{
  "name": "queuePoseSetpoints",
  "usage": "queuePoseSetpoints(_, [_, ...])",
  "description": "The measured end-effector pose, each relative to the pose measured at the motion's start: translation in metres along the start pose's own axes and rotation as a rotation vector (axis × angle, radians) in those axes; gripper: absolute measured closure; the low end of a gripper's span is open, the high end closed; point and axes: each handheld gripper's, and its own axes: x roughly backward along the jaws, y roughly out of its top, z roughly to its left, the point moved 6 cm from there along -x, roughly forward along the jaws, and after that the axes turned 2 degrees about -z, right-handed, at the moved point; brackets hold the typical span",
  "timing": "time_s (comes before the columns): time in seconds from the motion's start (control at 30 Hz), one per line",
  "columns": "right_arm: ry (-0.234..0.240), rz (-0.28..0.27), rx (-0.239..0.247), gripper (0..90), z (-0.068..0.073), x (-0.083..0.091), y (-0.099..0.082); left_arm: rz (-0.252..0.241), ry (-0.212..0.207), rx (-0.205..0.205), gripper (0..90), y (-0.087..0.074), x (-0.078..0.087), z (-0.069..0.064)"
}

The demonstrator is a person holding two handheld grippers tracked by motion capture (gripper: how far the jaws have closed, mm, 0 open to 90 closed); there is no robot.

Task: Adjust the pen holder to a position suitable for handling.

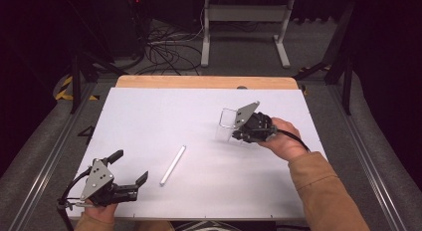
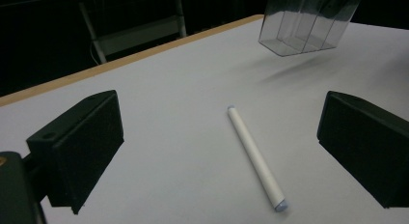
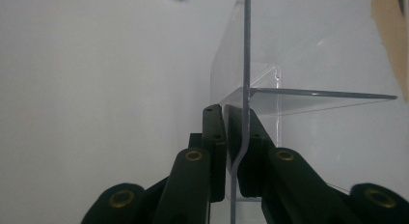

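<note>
A clear plastic box (image 1: 225,125) with inner dividers hangs above the right half of the white table (image 1: 149,111). My right gripper (image 1: 234,133) is shut on one thin wall of it. In the right gripper view that wall runs straight up between the closed jaws (image 3: 224,113), with the clear box (image 3: 289,96) beyond them. A white tube (image 1: 172,165) lies flat at mid table, a little nearer the front. My left gripper (image 1: 132,165) rests near the front left corner, open and holding nothing. In the left gripper view the tube (image 2: 255,159) lies ahead between its jaws (image 2: 219,137), and the lifted box (image 2: 308,21) shows at top right.
A wooden strip (image 1: 204,82) borders the far edge of the table. Beyond it are floor cables (image 1: 164,52) and a white stand frame (image 1: 244,22). Metal rails run along both sides of the table.
</note>
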Motion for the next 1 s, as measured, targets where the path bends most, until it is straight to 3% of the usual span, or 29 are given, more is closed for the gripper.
queuePoseSetpoints(0.47, [0.1,0.048,0.064,84.4,0.021,-0.047,0.043,0.002,-0.009,0.005,3.2,0.0,0.0,-0.001])
queuePoseSetpoints(1.0, [0.135,0.066,0.108,83.9,0.028,-0.066,0.05,0.008,-0.015,-0.004,3.2,-0.001,-0.001,-0.001])
